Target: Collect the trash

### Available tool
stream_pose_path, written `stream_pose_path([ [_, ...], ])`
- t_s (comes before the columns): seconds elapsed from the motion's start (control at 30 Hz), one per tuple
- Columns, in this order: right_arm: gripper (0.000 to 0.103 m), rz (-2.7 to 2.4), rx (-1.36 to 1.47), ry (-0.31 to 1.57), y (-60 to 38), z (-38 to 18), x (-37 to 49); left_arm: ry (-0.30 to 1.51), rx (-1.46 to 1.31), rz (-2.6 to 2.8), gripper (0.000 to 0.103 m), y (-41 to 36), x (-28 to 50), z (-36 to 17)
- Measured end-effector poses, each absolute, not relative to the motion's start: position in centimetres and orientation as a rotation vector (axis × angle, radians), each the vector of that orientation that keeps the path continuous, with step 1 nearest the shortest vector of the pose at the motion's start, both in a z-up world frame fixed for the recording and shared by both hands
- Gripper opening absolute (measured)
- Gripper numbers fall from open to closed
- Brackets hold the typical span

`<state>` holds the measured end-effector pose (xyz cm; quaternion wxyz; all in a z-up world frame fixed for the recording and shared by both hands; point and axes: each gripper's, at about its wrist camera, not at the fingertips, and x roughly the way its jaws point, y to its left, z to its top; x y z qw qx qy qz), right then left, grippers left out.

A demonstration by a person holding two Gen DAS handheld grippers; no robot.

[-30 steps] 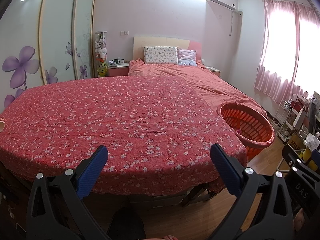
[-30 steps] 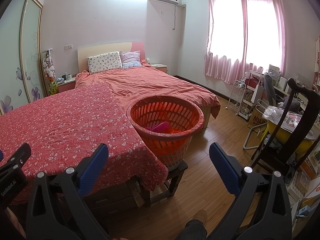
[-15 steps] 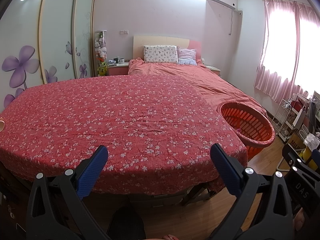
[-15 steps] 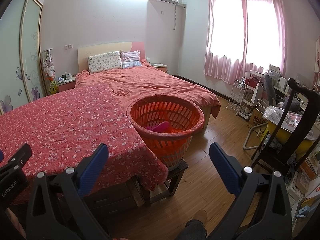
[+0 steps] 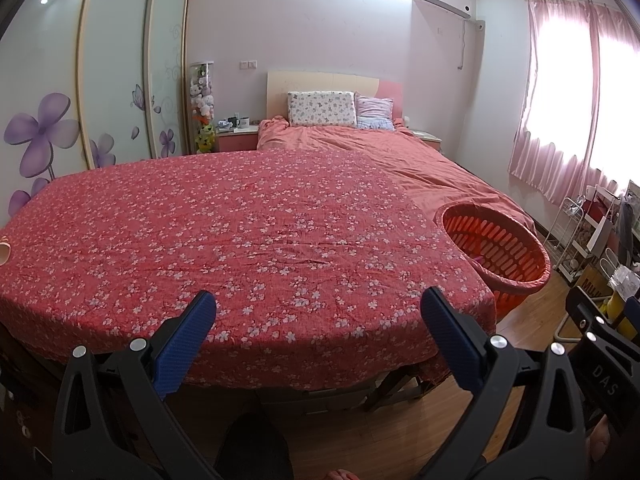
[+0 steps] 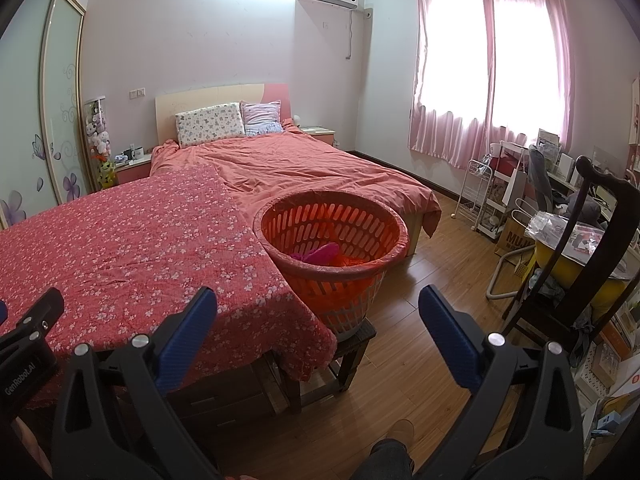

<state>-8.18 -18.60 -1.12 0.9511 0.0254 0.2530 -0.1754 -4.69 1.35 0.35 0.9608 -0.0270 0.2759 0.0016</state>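
Note:
An orange slotted basket (image 6: 332,240) stands on a low stool at the right end of a table under a red flowered cloth (image 5: 240,240). It holds pink and orange crumpled items (image 6: 320,254). It also shows in the left wrist view (image 5: 496,248). My left gripper (image 5: 318,320) is open and empty, held back from the table's near edge. My right gripper (image 6: 318,316) is open and empty, in front of the basket and apart from it. A small pale object (image 5: 4,250) shows at the table's far left edge; I cannot tell what it is.
A bed with a salmon quilt (image 6: 300,164) lies behind the table. A dark wooden chair (image 6: 592,248), a cluttered yellow table (image 6: 572,256) and a white wire rack (image 6: 480,196) stand at the right. Wood floor (image 6: 420,320) lies between them and the basket. A wardrobe (image 5: 120,80) lines the left wall.

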Motion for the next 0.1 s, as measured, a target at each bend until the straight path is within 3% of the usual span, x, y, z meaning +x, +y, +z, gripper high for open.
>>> stream_pose_path([
  [0.1, 0.098, -0.357, 0.052, 0.513, -18.61, -1.1, -8.18, 0.559, -0.054, 0.003, 0.101, 1.36, -4.7, 0.38],
])
